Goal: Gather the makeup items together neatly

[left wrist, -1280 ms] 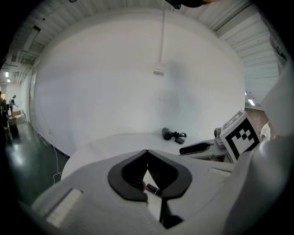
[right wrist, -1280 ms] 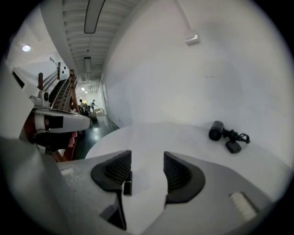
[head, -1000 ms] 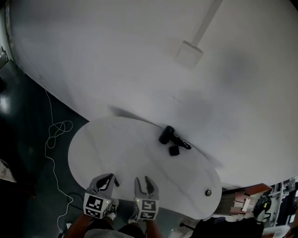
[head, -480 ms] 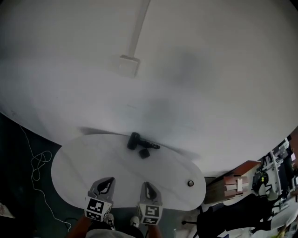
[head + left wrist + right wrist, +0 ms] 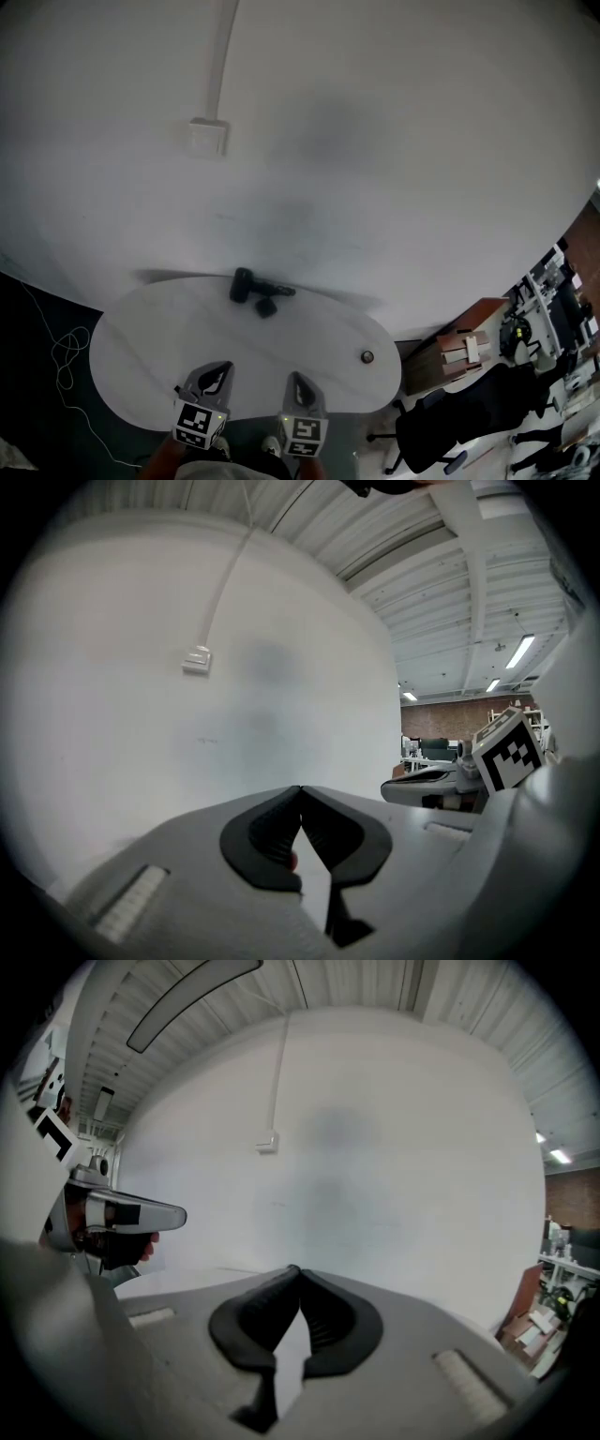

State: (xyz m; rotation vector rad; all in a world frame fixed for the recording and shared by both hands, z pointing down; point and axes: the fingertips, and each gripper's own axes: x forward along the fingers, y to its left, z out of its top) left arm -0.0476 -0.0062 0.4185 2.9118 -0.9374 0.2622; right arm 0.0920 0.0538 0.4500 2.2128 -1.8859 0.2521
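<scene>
On the white oval table [image 5: 150, 337], a small cluster of dark makeup items lies near the far edge. It is made up of a black tube [image 5: 242, 284], a thin stick [image 5: 279, 291] and a small black cube [image 5: 266, 307]. A small round item [image 5: 367, 356] sits alone toward the right end. My left gripper [image 5: 225, 366] [image 5: 300, 787] and right gripper [image 5: 296, 376] [image 5: 296, 1267] hover at the near edge, far from the items. Both are shut with nothing between the pads.
A white wall behind the table carries a cable duct and a junction box [image 5: 207, 137]. A black chair [image 5: 441, 427] and a wooden shelf [image 5: 464, 352] stand to the right. A white cable [image 5: 64, 345] lies on the dark floor at left.
The right gripper's jaws have closed from open to shut. The head view has swung, so the table and items sit further left and lower in the frame.
</scene>
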